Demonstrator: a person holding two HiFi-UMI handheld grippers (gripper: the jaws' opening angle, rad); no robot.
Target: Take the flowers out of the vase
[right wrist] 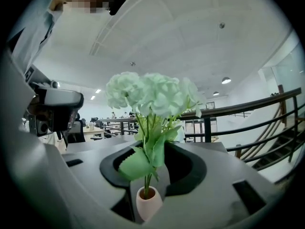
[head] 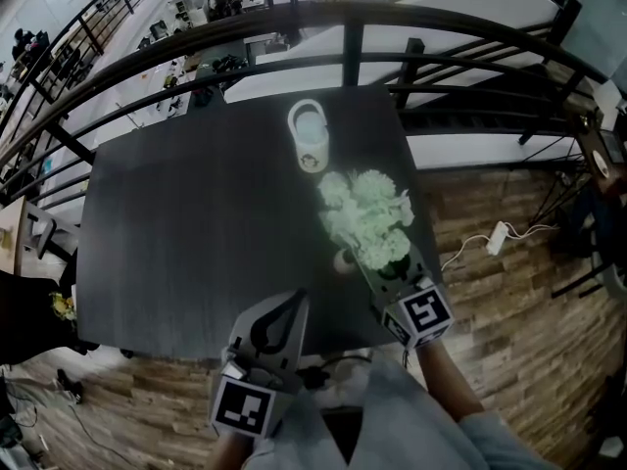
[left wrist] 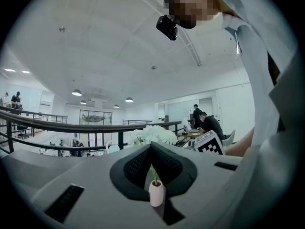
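**Two tools at the desk, one bunch of flowers sitting in its vase**

Both tools are pointing away from the person across the dark desk (head: 196, 223). The small pale pink vase (head: 343, 260) is standing upright on the desk's right part, nearer the person than the far edge. The white-green flowers (head: 367, 218) are sitting in it, their stems (right wrist: 146, 180) running down into its mouth.

The right tool (right wrist: 152, 146) is reaching in at stem height; its jaws are standing apart, wider than the other pair. The stems are rising through the gap between them, with a strip of grey showing beside them; a green leaf (right wrist: 138, 163) is hanging in front of one dark pad. Whether either pad is touching a stem cannot be told. In the head view the blooms are covering that tool's tips; only its marker cube (head: 423, 313) and the pale sleeve (head: 485, 429) behind it are showing clearly.

The left tool (head: 298, 298) is hovering close to the person's body, apart from the vase and holding nothing. Its jaws are lying together at the tips, leaving a dark hollow behind them; through that hollow the left gripper view is showing the vase low and small, with the blooms rising above the tips.

A white cup (head: 309, 133) is standing near the desk's far edge, apart from the vase; a dark railing (head: 343, 42) is curving beyond the desk; a wooden floor (head: 509, 262) is showing to the right.
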